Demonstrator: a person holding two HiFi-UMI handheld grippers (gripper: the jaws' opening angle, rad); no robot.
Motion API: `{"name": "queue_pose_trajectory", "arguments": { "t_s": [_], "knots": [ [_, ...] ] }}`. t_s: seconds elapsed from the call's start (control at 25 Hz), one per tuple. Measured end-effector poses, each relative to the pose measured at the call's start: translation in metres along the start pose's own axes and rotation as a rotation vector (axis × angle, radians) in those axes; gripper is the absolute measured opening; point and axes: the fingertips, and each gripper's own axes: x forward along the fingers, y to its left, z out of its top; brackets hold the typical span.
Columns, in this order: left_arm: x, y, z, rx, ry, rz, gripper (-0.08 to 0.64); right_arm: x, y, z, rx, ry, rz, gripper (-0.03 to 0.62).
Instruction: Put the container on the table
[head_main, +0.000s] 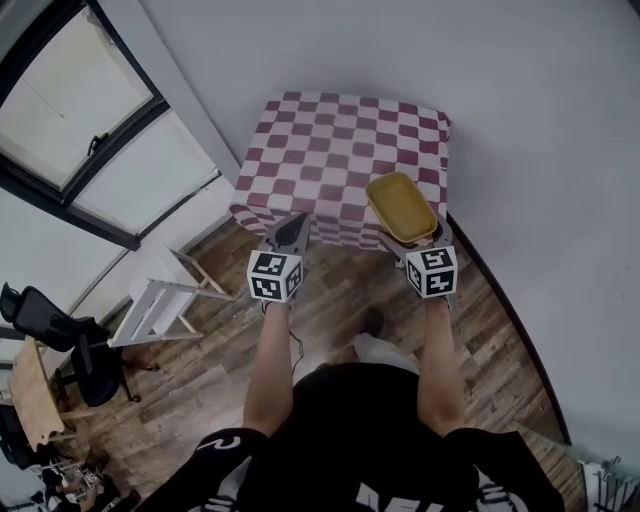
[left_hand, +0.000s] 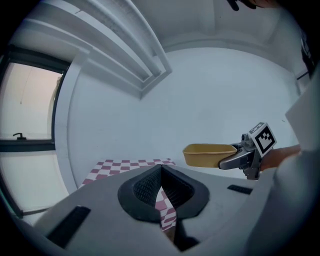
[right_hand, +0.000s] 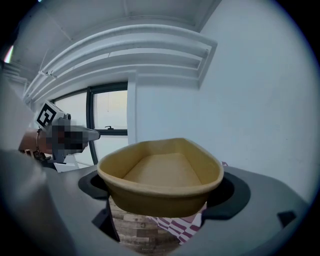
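An empty yellow oval container (head_main: 400, 207) hangs over the near right corner of the table (head_main: 330, 150), which has a red and white checked cloth. My right gripper (head_main: 410, 240) is shut on the container's near rim. In the right gripper view the container (right_hand: 161, 176) fills the space between the jaws, with wooden floor and the cloth's edge below it. My left gripper (head_main: 295, 225) is shut and holds nothing, just in front of the table's near edge. The left gripper view looks past the left gripper (left_hand: 161, 172) at the container (left_hand: 209, 154) and the right gripper (left_hand: 240, 156), above the table (left_hand: 125, 166).
A white folding rack (head_main: 160, 300) stands on the wooden floor (head_main: 330, 300) left of the person. A black office chair (head_main: 60, 340) is farther left. Windows (head_main: 90, 130) run along the left wall, and a white wall (head_main: 540, 150) lies behind and right of the table.
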Motion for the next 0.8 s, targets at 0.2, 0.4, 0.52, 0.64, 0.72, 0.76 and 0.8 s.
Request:
{"name": "queue_pose_trajectory", "arguments": {
  "t_s": [0.2,0.4,0.52,0.64,0.72,0.76,0.8],
  "knots": [
    [0.046,0.004,0.011,-0.001,0.014,0.008,0.025,0.03,-0.04,0.005,0.009,0.007,0.013,0.558],
    [0.089,-0.003,0.023,-0.004,0.018,0.011,0.025,0.047,-0.075,0.013,0.017,0.0,0.031,0.558],
    [0.109,-0.019,0.029,0.009,0.023,-0.001,0.025,0.053,-0.091,0.013,0.027,-0.004,0.044,0.558],
    [0.126,-0.027,0.032,0.017,0.028,0.001,0.025,0.061,-0.103,0.012,0.024,-0.003,0.065,0.558],
    [0.133,-0.029,0.034,0.02,0.03,0.011,0.025,0.066,-0.108,0.011,0.023,-0.003,0.081,0.558],
    [0.136,-0.03,0.034,0.022,0.033,0.015,0.025,0.068,-0.11,0.01,0.025,-0.002,0.087,0.558],
    [0.138,-0.032,0.034,0.024,0.038,0.017,0.025,0.069,-0.113,0.009,0.028,-0.001,0.09,0.558]
  ]
}}
